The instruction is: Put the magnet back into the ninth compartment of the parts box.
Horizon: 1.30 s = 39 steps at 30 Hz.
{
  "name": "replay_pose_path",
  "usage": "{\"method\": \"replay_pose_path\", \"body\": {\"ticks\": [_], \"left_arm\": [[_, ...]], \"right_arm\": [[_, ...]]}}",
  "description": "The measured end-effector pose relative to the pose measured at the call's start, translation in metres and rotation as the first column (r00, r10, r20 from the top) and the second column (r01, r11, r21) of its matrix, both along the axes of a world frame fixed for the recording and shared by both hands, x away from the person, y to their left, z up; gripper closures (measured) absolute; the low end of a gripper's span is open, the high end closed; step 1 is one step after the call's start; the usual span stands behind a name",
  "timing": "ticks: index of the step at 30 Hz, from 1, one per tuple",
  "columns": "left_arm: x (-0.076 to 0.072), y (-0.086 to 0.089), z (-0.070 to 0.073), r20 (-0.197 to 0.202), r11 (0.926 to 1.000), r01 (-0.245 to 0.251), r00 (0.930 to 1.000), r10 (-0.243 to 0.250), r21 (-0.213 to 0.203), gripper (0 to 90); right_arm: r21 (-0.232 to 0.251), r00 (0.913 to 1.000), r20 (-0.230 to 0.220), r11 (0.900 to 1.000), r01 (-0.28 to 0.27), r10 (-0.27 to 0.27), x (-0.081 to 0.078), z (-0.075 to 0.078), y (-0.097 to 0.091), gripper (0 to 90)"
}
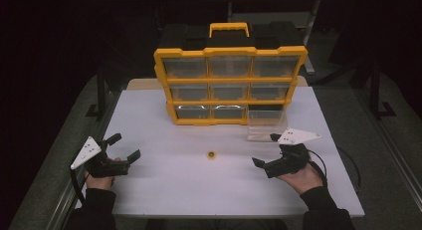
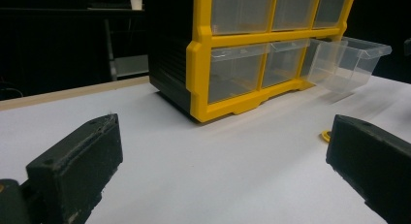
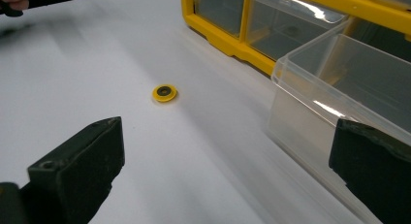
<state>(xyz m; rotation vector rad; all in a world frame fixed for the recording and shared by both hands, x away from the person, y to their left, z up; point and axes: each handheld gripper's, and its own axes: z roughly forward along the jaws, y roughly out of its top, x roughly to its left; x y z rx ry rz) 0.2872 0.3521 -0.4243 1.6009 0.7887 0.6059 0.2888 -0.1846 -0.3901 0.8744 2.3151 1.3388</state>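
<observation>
The left gripper (image 1: 125, 146) rests near the table's (image 1: 164, 190) left edge, jaws wide, holding nothing. Bare tabletop separates it from the yellow ring (image 1: 212, 155), midway between both grippers. The right gripper (image 1: 265, 149), jaws wide and empty, sits just beside the pulled-out clear drawer (image 1: 267, 124).

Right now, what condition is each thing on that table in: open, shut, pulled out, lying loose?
Left gripper: open, holding nothing.
Right gripper: open, holding nothing.
Bottom-right drawer: pulled out of the organizer, looks empty.
Other drawers: pushed in.
Yellow ring: lying flat on the table.
</observation>
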Motion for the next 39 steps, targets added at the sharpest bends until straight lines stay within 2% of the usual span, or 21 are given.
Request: {"method": "replay_pose_path", "body": {"ticks": [25,39], "left_arm": [[0.000,0.000,0.000,0.002,1.0000,0.000,1.0000,0.000,0.000,0.0],[0.000,0.000,0.000,0.003,1.0000,-0.001,1.0000,0.001,0.001,0.0]], "right_arm": [[-0.037,0.9980,-0.035,0.9978,-0.054,0.053,0.005,-0.005,0.023,0.0],[-0.048,0.9947,-0.050,0.9945,-0.092,0.090,0.014,-0.006,0.042,0.0]]}}
